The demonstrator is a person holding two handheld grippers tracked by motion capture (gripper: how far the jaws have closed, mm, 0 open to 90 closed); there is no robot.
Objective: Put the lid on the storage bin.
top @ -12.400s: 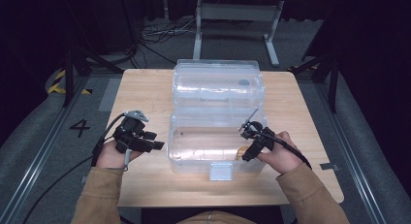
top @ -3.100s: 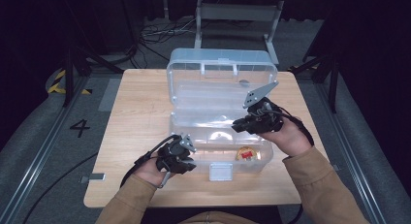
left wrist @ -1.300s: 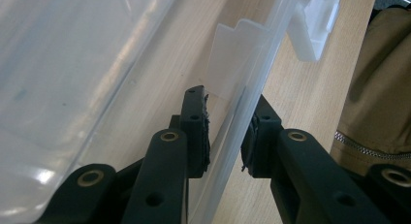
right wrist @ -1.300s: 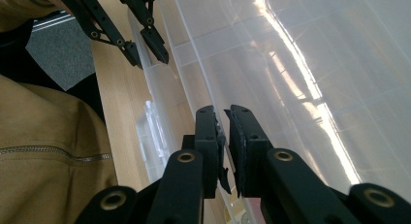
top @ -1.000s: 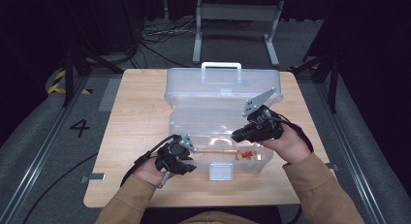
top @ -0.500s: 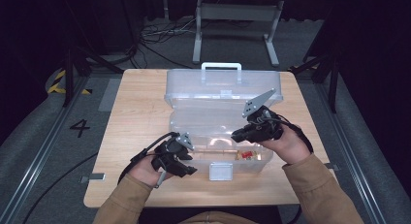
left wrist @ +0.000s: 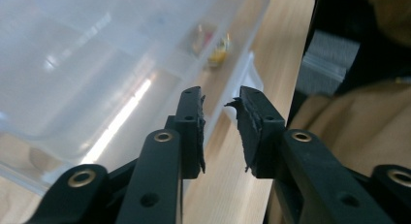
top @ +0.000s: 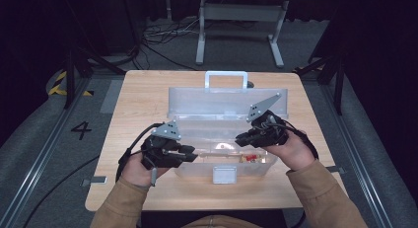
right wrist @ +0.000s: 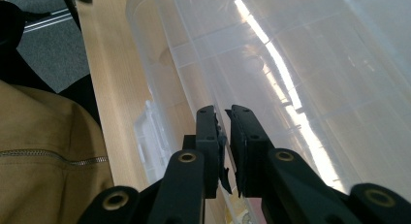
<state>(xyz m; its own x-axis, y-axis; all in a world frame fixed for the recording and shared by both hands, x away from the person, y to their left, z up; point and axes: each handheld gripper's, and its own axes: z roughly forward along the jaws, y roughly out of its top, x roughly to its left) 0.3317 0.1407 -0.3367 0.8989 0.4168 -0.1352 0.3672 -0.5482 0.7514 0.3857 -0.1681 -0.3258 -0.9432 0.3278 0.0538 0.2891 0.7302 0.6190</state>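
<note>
**Clear plastic box open on table, both grippers at its near edge**

Clear plastic box point(top: 224, 139) sits in the middle of the wooden table point(top: 138, 95), its lid point(top: 226, 100) raised upright at the far side with the handle point(top: 226, 80) on top. A white latch point(top: 224, 173) shows on the near wall. Small red and yellow items point(top: 251, 158) lie in the base, toward the person's right.

Left gripper point(top: 190, 155) is held over the near left corner of the box. Its jaws stand apart with a moderate gap and have just been closing; in the left gripper view point(left wrist: 220, 100) nothing lies between them, and the box wall and the small coloured items point(left wrist: 215, 42) lie beyond the tips.

Right gripper point(top: 242, 138) is over the right part of the open base. In the right gripper view point(right wrist: 223, 112) its jaws stand nearly together with only a thin slit between them, and no object can be made out in that slit. The translucent box interior point(right wrist: 300, 64) lies ahead of them.
</note>
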